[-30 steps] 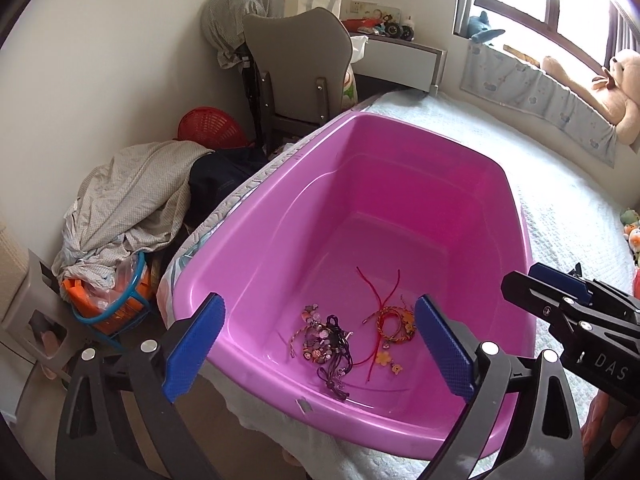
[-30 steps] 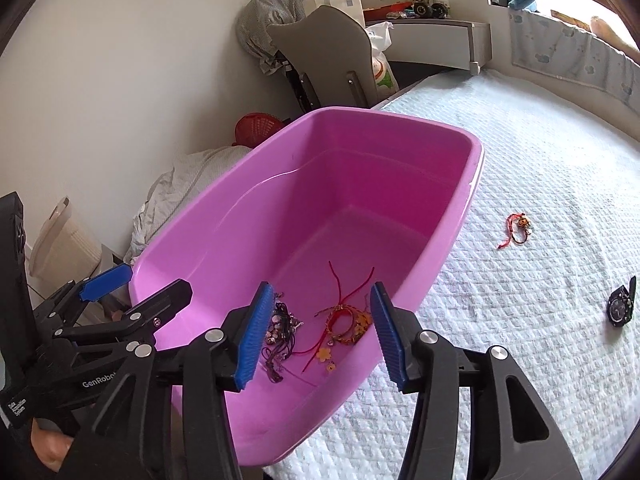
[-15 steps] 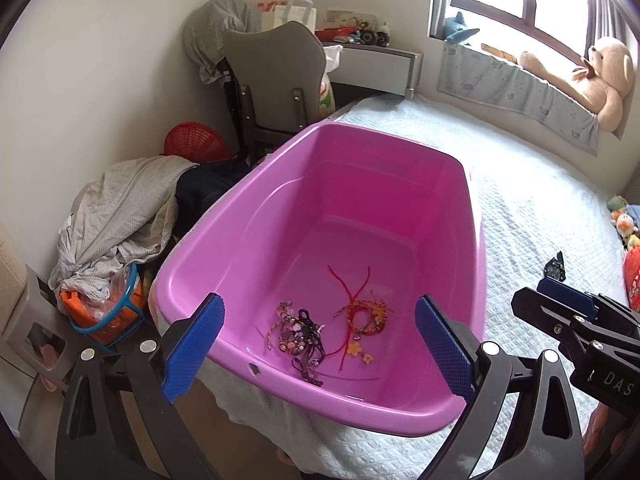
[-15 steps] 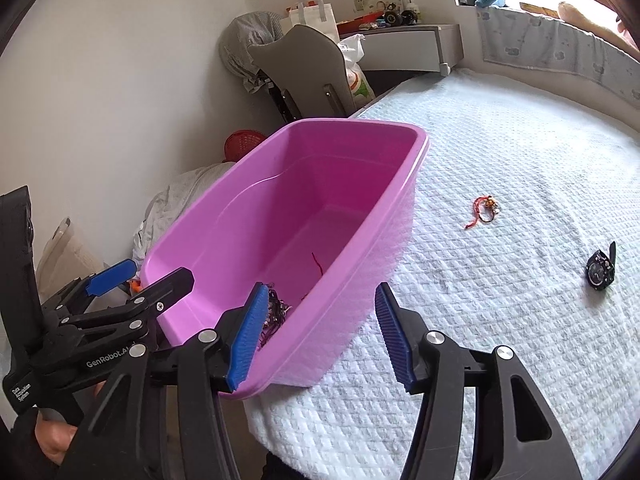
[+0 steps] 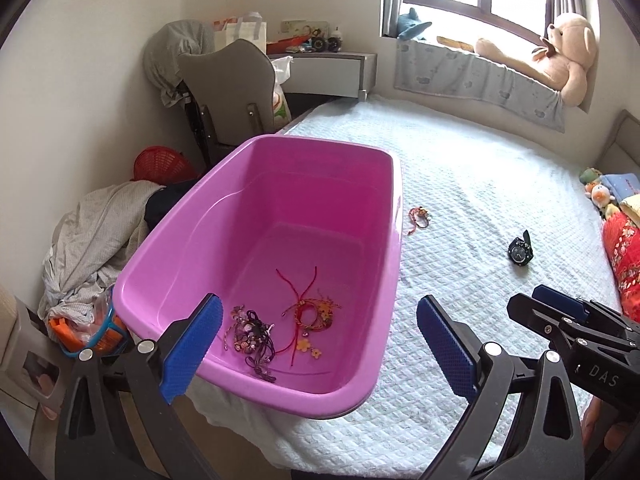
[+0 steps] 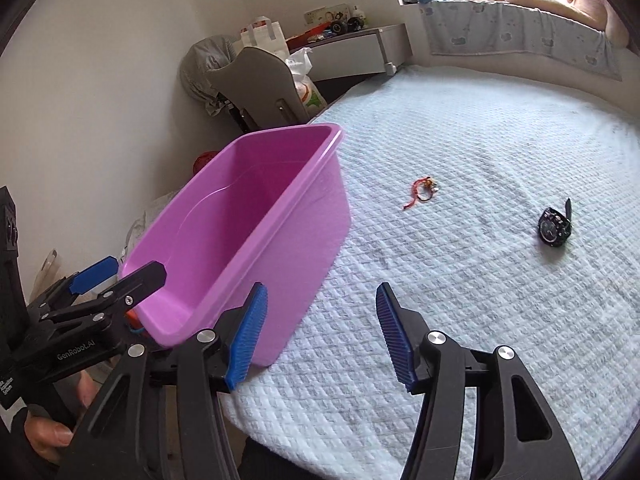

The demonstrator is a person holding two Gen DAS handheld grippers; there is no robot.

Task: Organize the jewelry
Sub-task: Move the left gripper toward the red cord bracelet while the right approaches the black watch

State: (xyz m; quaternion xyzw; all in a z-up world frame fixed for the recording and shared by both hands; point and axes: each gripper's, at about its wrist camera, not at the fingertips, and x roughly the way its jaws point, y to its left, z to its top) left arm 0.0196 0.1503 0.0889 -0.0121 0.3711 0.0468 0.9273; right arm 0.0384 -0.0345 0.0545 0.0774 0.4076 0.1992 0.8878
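Note:
A pink plastic tub (image 5: 384, 240) (image 6: 320, 216) sits at the bed's near left corner. Inside it lie a dark beaded bracelet bunch (image 5: 252, 332) and red cord bracelets with flower charms (image 5: 310, 312). On the white quilt, a small red bracelet (image 5: 418, 216) (image 6: 422, 190) lies right of the tub, and a black watch (image 5: 520, 250) (image 6: 554, 226) lies farther right. My left gripper (image 5: 316, 340) is open and empty, above the tub's near end. My right gripper (image 6: 320, 332) is open and empty, over the quilt beside the tub's near corner.
The white quilted bed (image 6: 480, 280) fills the right. A grey chair (image 5: 228, 92), a red basket (image 5: 160, 162) and a clothes pile (image 5: 92, 236) stand left of the bed. A teddy bear (image 5: 560, 56) lies on the window ledge. Soft toys and a red cushion (image 5: 622, 248) lie at the right.
Both grippers have pulled back and up from the tub and turned right. The red bracelet and the watch on the quilt now show in both views. Both stay open.

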